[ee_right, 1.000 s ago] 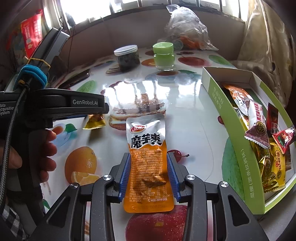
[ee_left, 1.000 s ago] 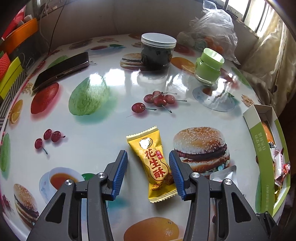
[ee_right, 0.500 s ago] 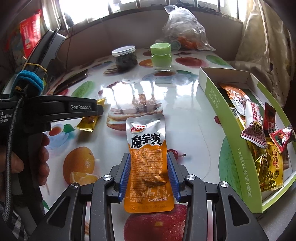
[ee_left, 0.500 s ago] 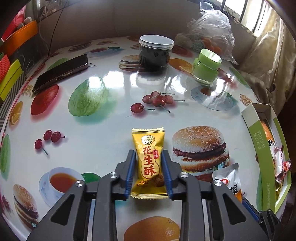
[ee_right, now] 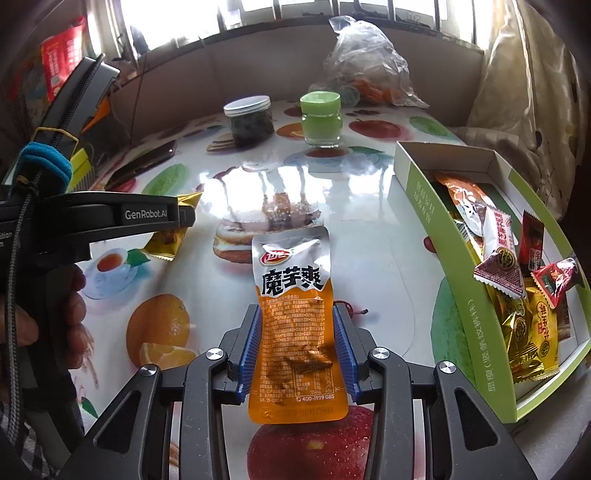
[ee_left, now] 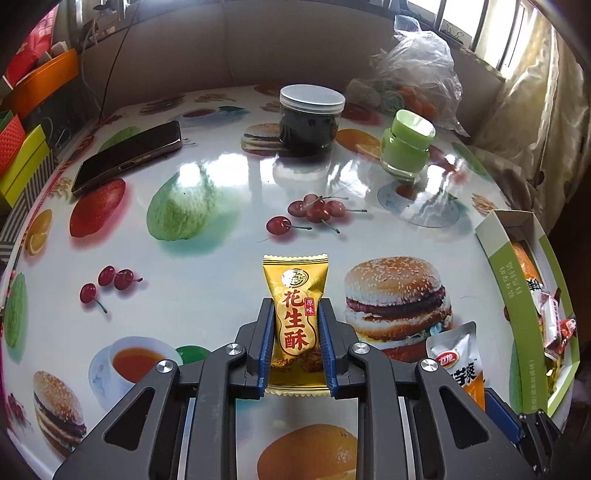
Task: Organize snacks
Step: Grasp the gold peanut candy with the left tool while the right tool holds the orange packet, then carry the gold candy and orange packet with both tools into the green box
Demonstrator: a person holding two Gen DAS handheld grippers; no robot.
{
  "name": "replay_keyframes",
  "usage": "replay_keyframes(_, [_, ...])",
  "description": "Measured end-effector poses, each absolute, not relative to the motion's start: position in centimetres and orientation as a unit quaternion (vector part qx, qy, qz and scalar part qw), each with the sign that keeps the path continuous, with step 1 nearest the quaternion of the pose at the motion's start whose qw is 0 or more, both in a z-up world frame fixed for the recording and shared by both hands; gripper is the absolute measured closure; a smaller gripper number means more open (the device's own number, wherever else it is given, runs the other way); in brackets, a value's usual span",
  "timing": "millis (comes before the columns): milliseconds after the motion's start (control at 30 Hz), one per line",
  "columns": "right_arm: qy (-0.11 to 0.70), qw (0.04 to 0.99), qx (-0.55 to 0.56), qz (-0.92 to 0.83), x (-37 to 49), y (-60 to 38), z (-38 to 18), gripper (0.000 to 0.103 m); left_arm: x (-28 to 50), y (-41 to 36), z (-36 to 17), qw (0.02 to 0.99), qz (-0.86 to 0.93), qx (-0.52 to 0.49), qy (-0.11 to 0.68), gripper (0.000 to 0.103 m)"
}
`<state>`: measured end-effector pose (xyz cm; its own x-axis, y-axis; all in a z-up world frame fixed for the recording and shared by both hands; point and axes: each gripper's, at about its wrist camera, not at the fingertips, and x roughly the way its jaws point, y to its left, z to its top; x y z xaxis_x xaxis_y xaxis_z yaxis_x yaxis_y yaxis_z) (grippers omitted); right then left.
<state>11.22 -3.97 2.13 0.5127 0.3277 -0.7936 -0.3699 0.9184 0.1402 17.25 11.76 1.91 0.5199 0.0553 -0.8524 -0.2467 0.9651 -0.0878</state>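
Far side of my table (ee_left: 229, 266): phone (ee_left: 127, 162) upper left, dark jar (ee_left: 312, 120) with pale lid centre, green jar (ee_left: 406, 147) right of it, plastic bag (ee_left: 413, 81) behind, upper right.

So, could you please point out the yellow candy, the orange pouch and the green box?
yellow candy (ee_left: 295, 325), left wrist view, printed front.
orange pouch (ee_right: 297, 343), right wrist view, orange lower half.
green box (ee_right: 469, 325), right wrist view, near side wall.

Sunlit windows (ee_right: 229, 14) behind glossy table (ee_left: 229, 266)
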Motion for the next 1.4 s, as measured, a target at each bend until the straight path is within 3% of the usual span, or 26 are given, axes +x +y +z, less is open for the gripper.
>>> replay_keyframes(700, [0.410,0.893,-0.027,0.184,10.1,-6.0,5.3,0.066,14.3,11.2,5.7,0.887,0.073,-0.104,0.444,0.079])
replay_keyframes(1400, [0.389,0.913,0.000,0.126,9.3,-12.4,7.1,0.066,14.1,5.0,9.6,0.906,0.011,-0.083,0.415,0.079])
